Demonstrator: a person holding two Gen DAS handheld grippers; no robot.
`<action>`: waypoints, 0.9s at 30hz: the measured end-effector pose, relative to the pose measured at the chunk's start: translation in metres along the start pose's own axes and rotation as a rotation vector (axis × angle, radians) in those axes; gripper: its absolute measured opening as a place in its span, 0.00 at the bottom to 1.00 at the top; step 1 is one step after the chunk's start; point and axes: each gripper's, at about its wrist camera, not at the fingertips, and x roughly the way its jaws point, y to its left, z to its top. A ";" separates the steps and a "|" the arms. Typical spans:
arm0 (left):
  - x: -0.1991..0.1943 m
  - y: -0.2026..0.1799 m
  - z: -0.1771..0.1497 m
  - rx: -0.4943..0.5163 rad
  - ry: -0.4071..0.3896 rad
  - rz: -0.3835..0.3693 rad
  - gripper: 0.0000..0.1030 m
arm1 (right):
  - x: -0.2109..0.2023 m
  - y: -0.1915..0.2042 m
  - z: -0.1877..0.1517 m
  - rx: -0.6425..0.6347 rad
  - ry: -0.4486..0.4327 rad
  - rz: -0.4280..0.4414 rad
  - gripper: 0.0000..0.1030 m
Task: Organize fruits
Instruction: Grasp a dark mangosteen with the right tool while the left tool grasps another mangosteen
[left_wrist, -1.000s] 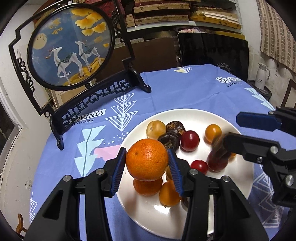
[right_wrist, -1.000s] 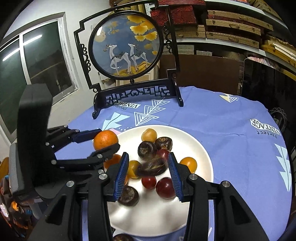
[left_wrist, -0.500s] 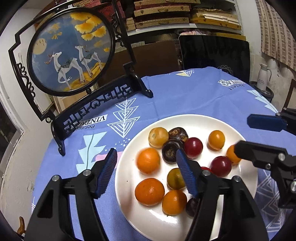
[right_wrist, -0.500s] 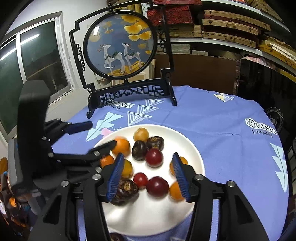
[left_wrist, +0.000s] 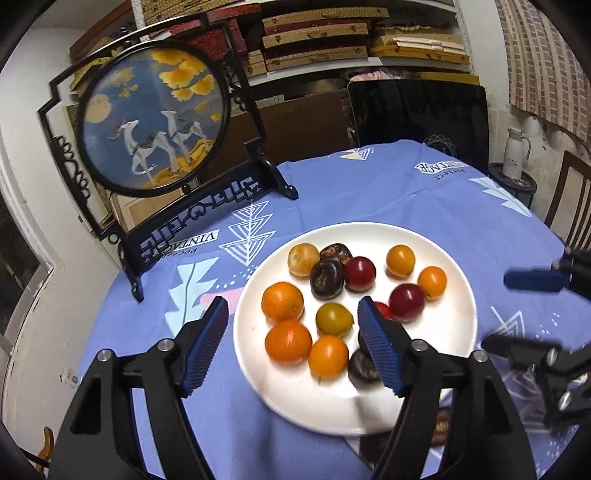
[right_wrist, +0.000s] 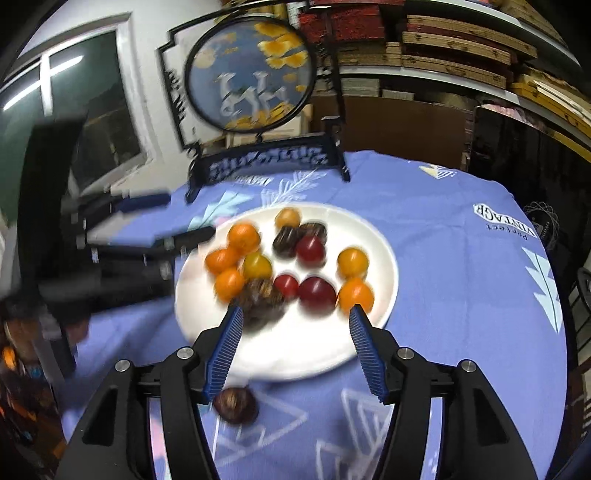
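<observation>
A white plate on the blue tablecloth holds several fruits: oranges such as one at the left, red plums and dark passion fruits. My left gripper is open and empty above the plate's near left part. My right gripper is open and empty above the plate's near rim. One dark passion fruit lies on the cloth just off the plate, below the right gripper's left finger. The right gripper also shows in the left wrist view.
A black-framed round screen with deer stands at the table's far left; it also shows in the right wrist view. A black chair back and a white kettle are beyond the table. Shelves fill the back wall.
My left gripper let go of the large orange onto the plate and opened wide. My right gripper released the dark fruit. Both grippers drew back and rose; the right wrist view is blurred by motion.
</observation>
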 end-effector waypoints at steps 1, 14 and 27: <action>-0.005 0.002 -0.005 -0.005 -0.001 -0.002 0.72 | -0.001 0.006 -0.011 -0.032 0.019 0.008 0.60; -0.016 0.022 -0.074 -0.068 0.125 -0.051 0.75 | 0.050 0.045 -0.070 -0.162 0.231 0.033 0.61; -0.015 -0.024 -0.097 0.045 0.184 -0.177 0.75 | 0.035 0.038 -0.067 -0.162 0.181 0.016 0.40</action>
